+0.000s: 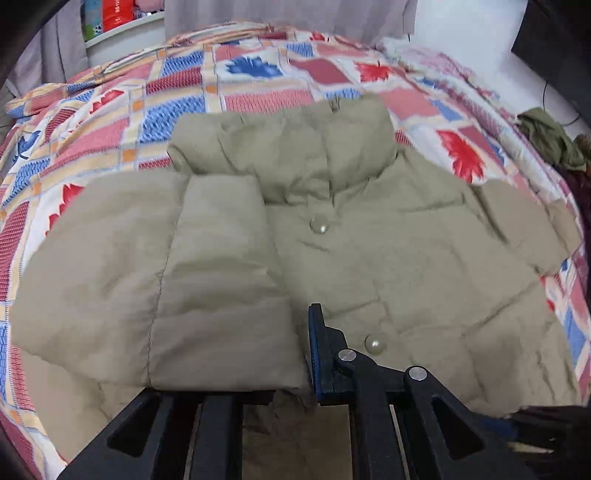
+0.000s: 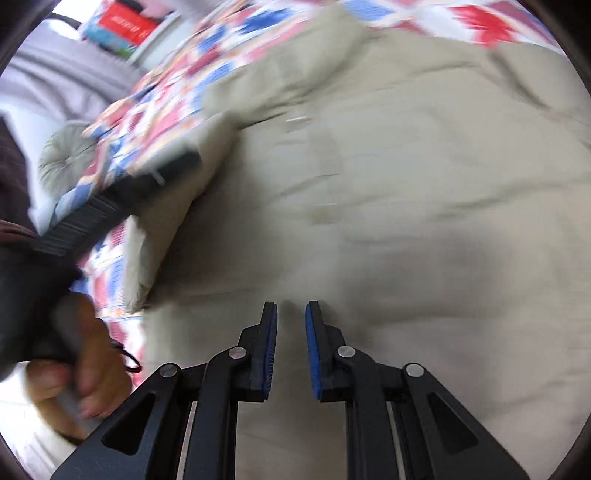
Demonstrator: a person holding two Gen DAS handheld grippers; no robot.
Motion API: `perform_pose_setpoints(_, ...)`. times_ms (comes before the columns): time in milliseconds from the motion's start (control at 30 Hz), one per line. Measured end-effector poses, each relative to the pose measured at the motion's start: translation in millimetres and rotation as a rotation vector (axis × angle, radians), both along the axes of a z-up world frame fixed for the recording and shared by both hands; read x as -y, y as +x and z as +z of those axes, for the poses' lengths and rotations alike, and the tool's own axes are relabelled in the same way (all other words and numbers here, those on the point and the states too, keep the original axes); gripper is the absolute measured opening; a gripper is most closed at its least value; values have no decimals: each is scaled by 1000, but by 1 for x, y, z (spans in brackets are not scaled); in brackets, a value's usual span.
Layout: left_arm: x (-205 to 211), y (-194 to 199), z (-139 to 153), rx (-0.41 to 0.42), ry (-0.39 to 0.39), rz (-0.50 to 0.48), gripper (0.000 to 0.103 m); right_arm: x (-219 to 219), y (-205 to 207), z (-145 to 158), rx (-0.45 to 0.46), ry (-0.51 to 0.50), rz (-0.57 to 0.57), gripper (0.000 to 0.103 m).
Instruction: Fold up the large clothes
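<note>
A khaki puffer jacket (image 1: 388, 236) lies front up on a patchwork quilt (image 1: 177, 88), with pearl buttons (image 1: 318, 224) down its middle. One sleeve (image 1: 207, 280) is folded across the chest. My left gripper (image 1: 295, 314) is shut on that sleeve's cuff; one blue-padded finger (image 1: 317, 350) shows and the other is hidden under the fabric. In the right wrist view the jacket (image 2: 424, 184) fills the frame, blurred. My right gripper (image 2: 291, 306) hovers over it, its pads a narrow gap apart with nothing between them. The left gripper (image 2: 177, 166) shows there too, held by a hand (image 2: 85, 373).
An olive garment (image 1: 550, 136) is heaped at the bed's right edge. A shelf of colourful boxes (image 1: 110, 18) and a grey curtain (image 1: 258, 14) stand behind the bed. A round grey cushion (image 2: 62, 158) sits beside the bed on the left.
</note>
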State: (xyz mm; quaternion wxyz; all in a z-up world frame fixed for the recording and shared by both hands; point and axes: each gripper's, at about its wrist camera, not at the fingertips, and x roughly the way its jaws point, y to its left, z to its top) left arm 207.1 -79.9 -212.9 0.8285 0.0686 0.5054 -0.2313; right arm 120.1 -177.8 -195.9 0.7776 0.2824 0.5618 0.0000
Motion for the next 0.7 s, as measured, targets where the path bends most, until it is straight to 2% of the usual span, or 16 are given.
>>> perform_pose_setpoints(67, 5, -11, -12, 21, 63, -4, 14, 16, -12, -5, -15, -24, -14, 17)
perform_pose_setpoints(200, 0, -24, -3, 26, 86, -26, 15, 32, -18, -11, -25, -5, -23, 18)
perform_pose_setpoints(233, -4, -26, 2, 24, 85, -25, 18, 34, -18, -12, -24, -5, -22, 18)
perform_pose_setpoints(267, -10, -31, 8, 27, 85, -18, 40, 38, -17, -11, -22, -6, -19, 18)
perform_pose_setpoints(300, -15, -33, 16, 41, 85, -3, 80, 39, -17, -11, -21, -13, -15, 18)
perform_pose_setpoints(333, -22, -35, 25, 71, 82, 23, 95, 39, -14, -9, -17, -26, -8, 18)
perform_pose_setpoints(367, -28, -40, 34, 107, 74, 47, 103, 39, -12, -9, -13, -36, 0, 18)
perform_pose_setpoints(467, -47, -46, 51, 131, 73, 62, 103, 45, -24, 2, 7, -66, 31, 18)
perform_pose_setpoints(533, -69, -48, 59, 146, 63, 109, 103, 42, -22, 10, 14, -91, 53, 20)
perform_pose_setpoints(567, -84, -47, 61, 142, 57, 145, 103, 39, -18, 15, 20, -106, 70, 27)
perform_pose_setpoints(600, -103, -42, 61, 126, 41, 192, 103, 35, -18, 20, 30, -124, 89, 46)
perform_pose_setpoints(667, -141, -28, 55, 54, -19, 274, 102, 20, -13, 34, 76, -180, 139, 65)
perform_pose_setpoints(700, -165, -21, 50, 11, -51, 341, 102, 6, -7, 43, 117, -224, 186, 66)
